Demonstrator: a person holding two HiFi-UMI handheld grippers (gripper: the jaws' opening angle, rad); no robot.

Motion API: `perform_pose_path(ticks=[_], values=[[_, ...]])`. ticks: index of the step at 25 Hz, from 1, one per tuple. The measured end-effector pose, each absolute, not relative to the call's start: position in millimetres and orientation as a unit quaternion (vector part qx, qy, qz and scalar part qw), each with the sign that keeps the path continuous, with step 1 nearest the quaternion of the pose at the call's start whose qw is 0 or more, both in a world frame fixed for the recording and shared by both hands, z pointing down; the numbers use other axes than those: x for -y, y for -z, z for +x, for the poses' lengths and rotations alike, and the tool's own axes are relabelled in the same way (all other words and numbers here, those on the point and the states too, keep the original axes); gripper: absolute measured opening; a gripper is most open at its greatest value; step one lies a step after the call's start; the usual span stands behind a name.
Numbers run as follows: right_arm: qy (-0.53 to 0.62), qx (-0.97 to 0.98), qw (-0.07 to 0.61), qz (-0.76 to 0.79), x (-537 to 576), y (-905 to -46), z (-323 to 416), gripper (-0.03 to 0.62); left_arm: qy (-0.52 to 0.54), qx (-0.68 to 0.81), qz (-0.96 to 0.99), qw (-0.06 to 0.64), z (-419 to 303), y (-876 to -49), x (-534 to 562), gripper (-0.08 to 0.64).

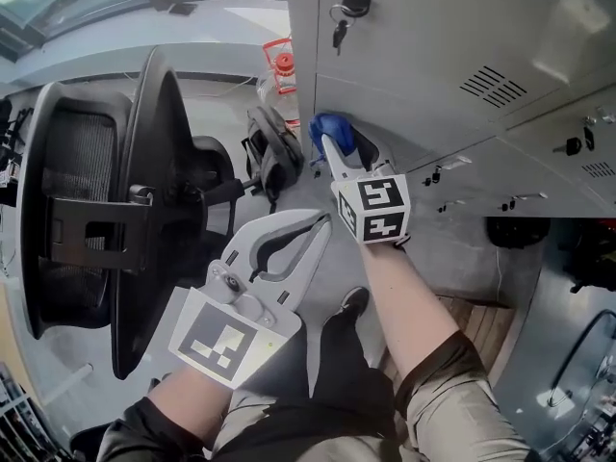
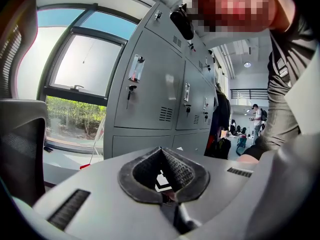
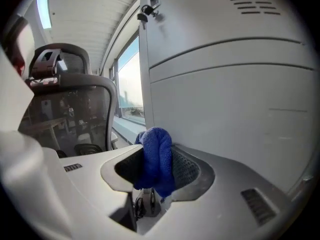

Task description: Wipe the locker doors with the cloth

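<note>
Head view, grey locker doors (image 1: 433,37), blue cloth (image 1: 333,129), black office chair (image 1: 91,210)

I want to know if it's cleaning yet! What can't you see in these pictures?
Whether the blue cloth touches the locker door: right gripper view, the cloth itself covers the spot.
What the red item beside the lockers is: head view, too small.
What the door label says: left gripper view, too small.

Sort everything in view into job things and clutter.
Job: cloth, right claw gripping it, locker doors.
Clutter: chair, bag, bottle.
</note>
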State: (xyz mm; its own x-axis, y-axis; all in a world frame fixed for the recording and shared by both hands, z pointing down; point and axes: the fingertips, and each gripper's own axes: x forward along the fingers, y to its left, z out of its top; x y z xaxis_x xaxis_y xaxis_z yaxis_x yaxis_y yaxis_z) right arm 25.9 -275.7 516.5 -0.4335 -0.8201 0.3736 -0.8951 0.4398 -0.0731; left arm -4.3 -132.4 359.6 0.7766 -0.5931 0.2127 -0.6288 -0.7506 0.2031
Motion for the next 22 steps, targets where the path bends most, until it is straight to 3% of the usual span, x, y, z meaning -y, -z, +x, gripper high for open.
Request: perform_pose_path(ticks=[10,22], values=[[-0.118,0.834,0.164,0.513,295.9,-535.6,34.1,0.155,-0.082,0.33,0.929,0.143,-11.1,-374.3,139.3,0.007],[-0.135,0.792,0.187,0.565,259.1,-545.7,161.9,0.155,-0.087,0.302,0.938,0.148,36.4,-373.9,135.1,0.006]])
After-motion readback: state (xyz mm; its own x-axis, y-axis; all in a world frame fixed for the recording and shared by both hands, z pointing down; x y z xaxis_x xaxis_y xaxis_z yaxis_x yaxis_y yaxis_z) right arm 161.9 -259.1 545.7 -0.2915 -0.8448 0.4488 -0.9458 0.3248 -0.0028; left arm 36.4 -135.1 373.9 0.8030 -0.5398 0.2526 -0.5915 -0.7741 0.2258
